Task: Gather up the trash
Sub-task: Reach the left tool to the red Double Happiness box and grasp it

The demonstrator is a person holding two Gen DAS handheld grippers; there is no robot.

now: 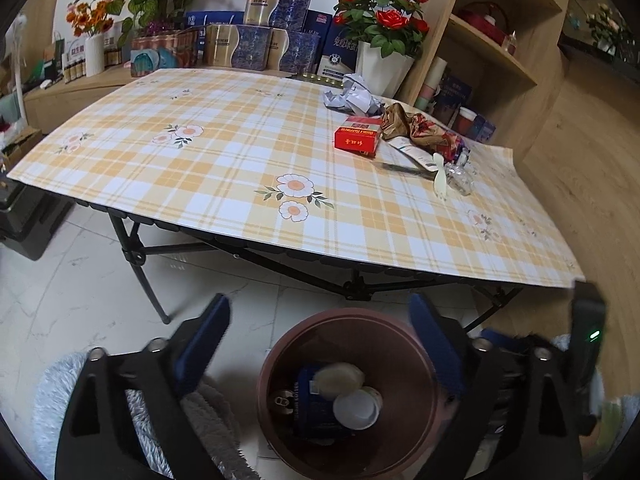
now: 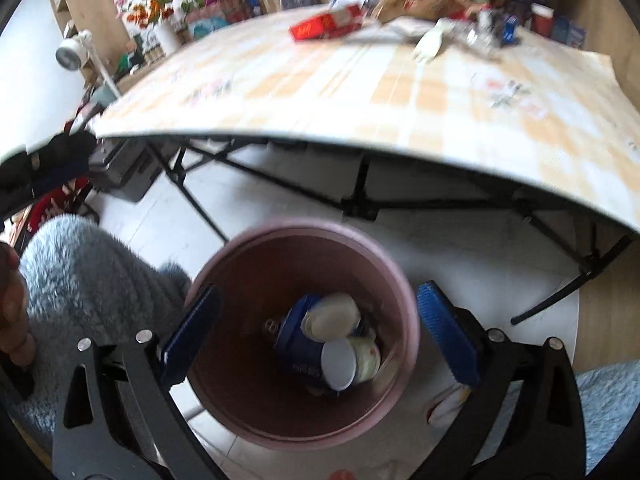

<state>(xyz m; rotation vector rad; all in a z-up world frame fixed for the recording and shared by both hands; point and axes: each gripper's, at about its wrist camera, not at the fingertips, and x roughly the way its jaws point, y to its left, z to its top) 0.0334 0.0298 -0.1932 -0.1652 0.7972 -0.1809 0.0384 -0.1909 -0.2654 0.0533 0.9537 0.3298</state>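
— Both grippers, state?
— Left gripper (image 1: 320,344): jaws spread wide, nothing between the pads. Right gripper (image 2: 318,336): same, spread wide, empty. Each hangs over the mouth of the bin (image 2: 408,312), tilted downward.

— What sits in the bin?
— Brown-pink round bin on the pale tiled floor, just in front of the table's near edge. Inside: a blue can (image 2: 298,344) lying on its side, pull-tab end showing; a cream-coloured cup (image 2: 332,316) resting on top of it; a white cup (image 2: 340,364) with its open mouth facing up, touching both.

— Trash not yet collected?
— On the table (image 1: 200,168), checked yellow cloth with flower prints, all clustered at the far right corner. Red carton (image 1: 357,139) nearest the middle; crumpled white paper (image 1: 352,94) behind it; crumpled brown wrapper (image 1: 416,128) to its right. Pale plastic fork (image 1: 439,178) beside a clear crushed bottle (image 1: 460,178), closest to the right edge.

— Surroundings?
— Fluffy grey-blue fabric (image 2: 88,276) at the left of the bin. Red roses in a white pot (image 1: 384,60) behind the table, next to wooden shelves (image 1: 492,32).
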